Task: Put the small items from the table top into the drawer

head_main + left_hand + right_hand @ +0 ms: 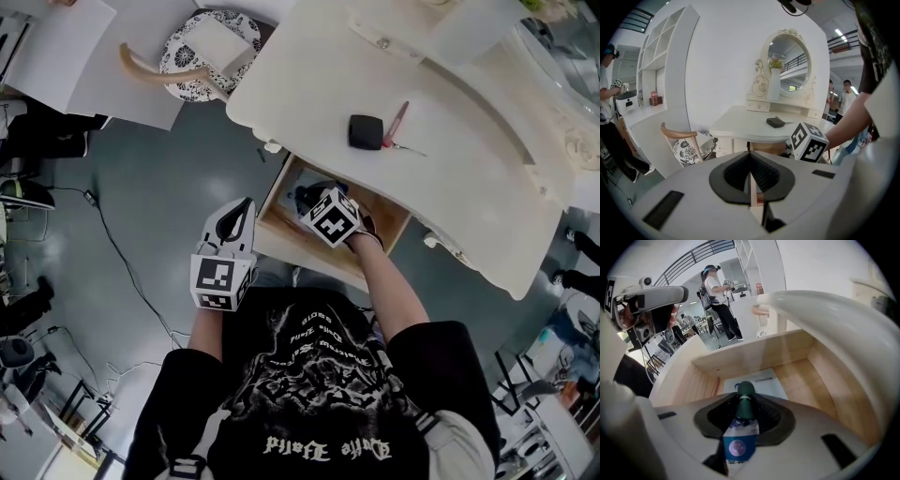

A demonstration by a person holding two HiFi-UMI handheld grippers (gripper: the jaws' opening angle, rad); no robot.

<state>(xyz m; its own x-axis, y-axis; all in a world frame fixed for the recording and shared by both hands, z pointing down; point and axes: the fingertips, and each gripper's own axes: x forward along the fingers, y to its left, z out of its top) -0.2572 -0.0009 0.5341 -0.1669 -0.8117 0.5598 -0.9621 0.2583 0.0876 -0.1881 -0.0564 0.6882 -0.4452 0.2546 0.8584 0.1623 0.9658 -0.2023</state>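
My right gripper reaches down into the open wooden drawer under the white dressing table. In the right gripper view its jaws stand a little apart around a small tube with a dark green cap and a blue label; the pads do not visibly press on it. A white card lies on the drawer floor beneath. On the table top remain a black case and a pink pen beside a thin metal piece. My left gripper hangs shut and empty left of the drawer.
A wooden chair with a patterned seat stands left of the table. Cables run over the grey floor. An oval mirror and a white vase stand at the table's back. People stand in the background.
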